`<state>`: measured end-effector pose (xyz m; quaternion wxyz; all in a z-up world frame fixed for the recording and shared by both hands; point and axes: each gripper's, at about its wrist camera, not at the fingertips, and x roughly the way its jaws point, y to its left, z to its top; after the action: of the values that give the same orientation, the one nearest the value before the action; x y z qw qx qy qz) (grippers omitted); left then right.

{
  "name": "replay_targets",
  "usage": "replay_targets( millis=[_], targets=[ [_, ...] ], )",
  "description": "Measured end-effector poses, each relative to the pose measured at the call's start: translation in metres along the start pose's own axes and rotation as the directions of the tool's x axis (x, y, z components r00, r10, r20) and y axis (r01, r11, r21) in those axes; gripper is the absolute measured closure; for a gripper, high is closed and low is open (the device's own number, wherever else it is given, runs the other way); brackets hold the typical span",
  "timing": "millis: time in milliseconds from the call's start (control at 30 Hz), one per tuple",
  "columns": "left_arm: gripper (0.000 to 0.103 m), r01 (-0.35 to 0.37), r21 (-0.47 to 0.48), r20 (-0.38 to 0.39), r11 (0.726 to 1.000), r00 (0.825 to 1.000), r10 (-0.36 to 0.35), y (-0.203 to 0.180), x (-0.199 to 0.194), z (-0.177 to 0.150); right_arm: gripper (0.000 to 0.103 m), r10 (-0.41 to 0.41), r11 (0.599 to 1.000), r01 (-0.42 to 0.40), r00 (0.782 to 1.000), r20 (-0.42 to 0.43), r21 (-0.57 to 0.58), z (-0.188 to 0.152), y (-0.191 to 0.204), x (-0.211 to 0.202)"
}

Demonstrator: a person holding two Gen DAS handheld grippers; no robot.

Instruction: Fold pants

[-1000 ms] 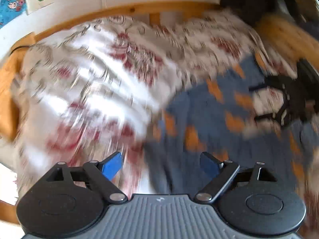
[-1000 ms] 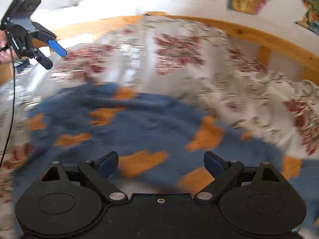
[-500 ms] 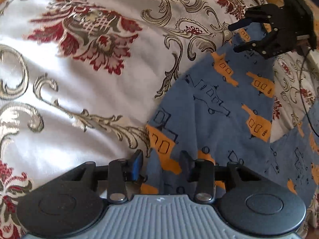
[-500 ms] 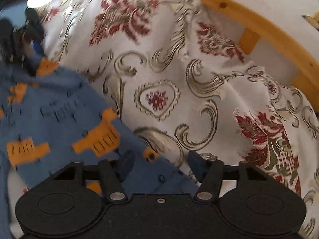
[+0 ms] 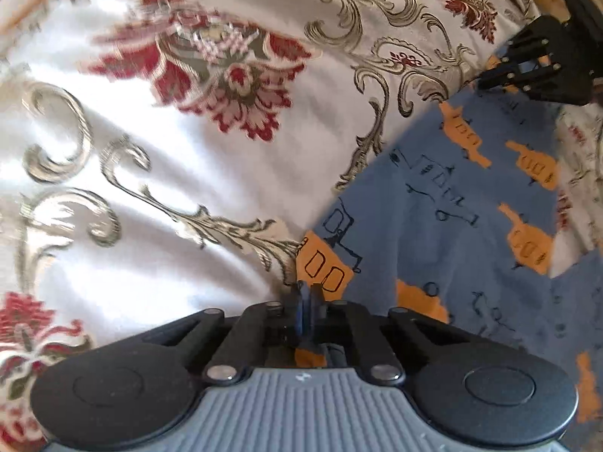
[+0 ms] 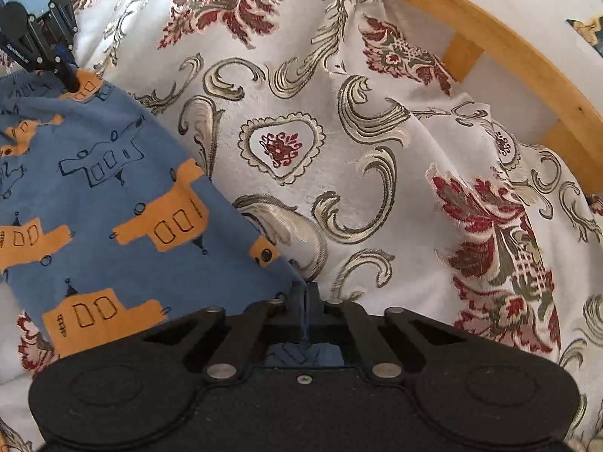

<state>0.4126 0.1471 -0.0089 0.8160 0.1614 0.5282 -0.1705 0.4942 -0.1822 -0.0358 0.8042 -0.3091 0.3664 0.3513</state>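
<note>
Between the pinched fingers of the left claw [image 5: 306, 293], one edge corner of a single pair of blue pants [image 5: 452, 218], cloth spreading ahead and right over the bedspread [image 5: 158, 196], right claw [image 6: 307, 293] clamped on another corner, two claws, one wooden bed rail [image 6: 501, 49] beyond.

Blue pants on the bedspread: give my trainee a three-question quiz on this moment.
1. True or false: the left gripper is shut on the blue pants.
2. Multiple choice: the pants lie on a) bare wooden floor, b) a floral bedspread, c) a metal tray.
3. Fill in: the right gripper pinches the pants at their ____.

Key: 1 true; 2 b; 3 edge. In the right wrist view the left gripper holds another corner of the same edge, so the fabric is held at two points.
</note>
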Motion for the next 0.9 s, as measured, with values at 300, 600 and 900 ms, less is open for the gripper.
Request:
replay_targets(
  millis=[300,600,900],
  targets=[
    [0.100,-0.223,0.006,0.218,0.975,0.952,0.216,-0.036,-0.050,-0.023,0.103,-0.136,0.991,0.132,0.978,0.156,0.035,-0.023,0.033,-0.062],
    [0.100,-0.244,0.148,0.354,0.958,0.918,0.179,-0.075,-0.112,-0.062,0.103,-0.170,0.985,0.165,0.956,0.240,0.041,-0.069,0.104,-0.160],
    [0.100,-0.286,0.396,0.301,0.873,0.938,0.171,-0.128,-0.123,-0.122,0.103,-0.125,0.992,0.128,0.971,0.205,0.002,-0.123,0.211,-0.214]
  ],
)
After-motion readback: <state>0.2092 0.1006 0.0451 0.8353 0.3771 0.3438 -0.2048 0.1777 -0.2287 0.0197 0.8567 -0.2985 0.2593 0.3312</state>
